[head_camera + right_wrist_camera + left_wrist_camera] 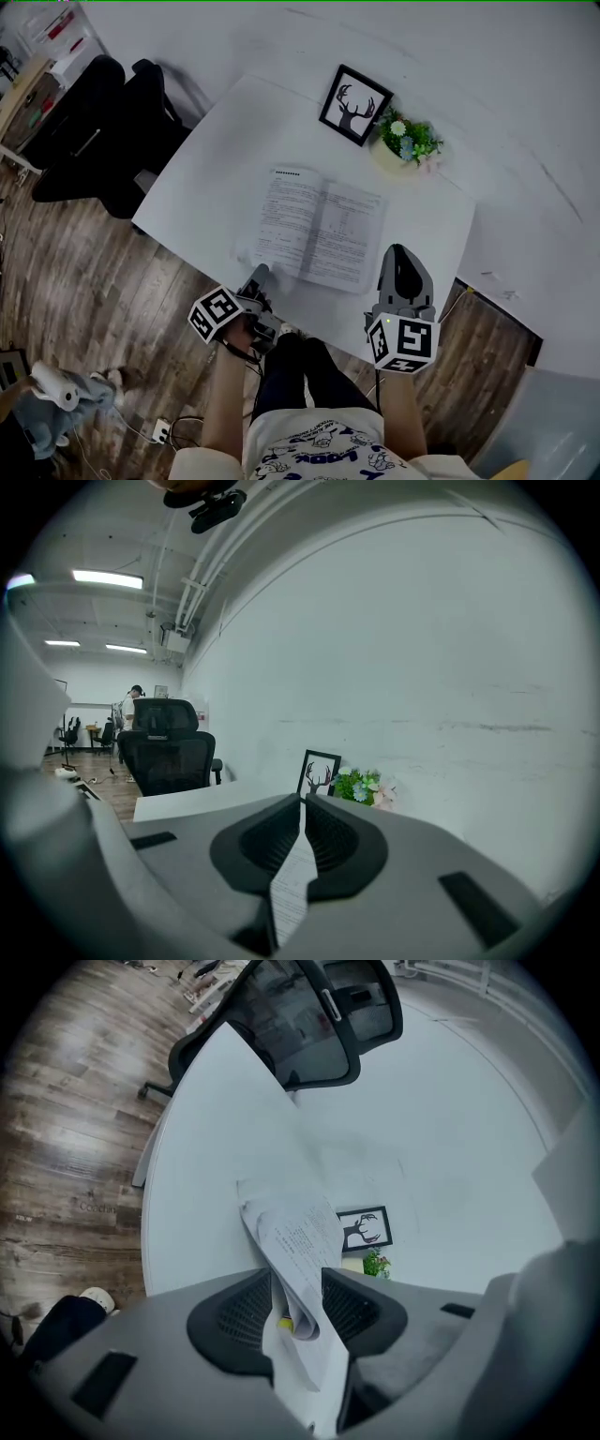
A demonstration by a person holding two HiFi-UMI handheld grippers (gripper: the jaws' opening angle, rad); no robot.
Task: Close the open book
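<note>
An open book (319, 230) lies flat on the white table (220, 155), its printed pages facing up. My left gripper (260, 275) is at the book's near left corner. In the left gripper view its jaws (298, 1302) stand apart, with curled pages (295, 1232) lying loosely between the pads. My right gripper (401, 255) is at the book's near right edge. The right gripper view shows its jaws (303, 832) almost together on a thin strip of printed page (292, 878).
A framed deer picture (354, 105) and a small potted plant (409, 141) stand at the table's far side against the white wall. A black office chair (103, 131) is left of the table. The person's legs (295, 375) are at the near edge, above wooden floor.
</note>
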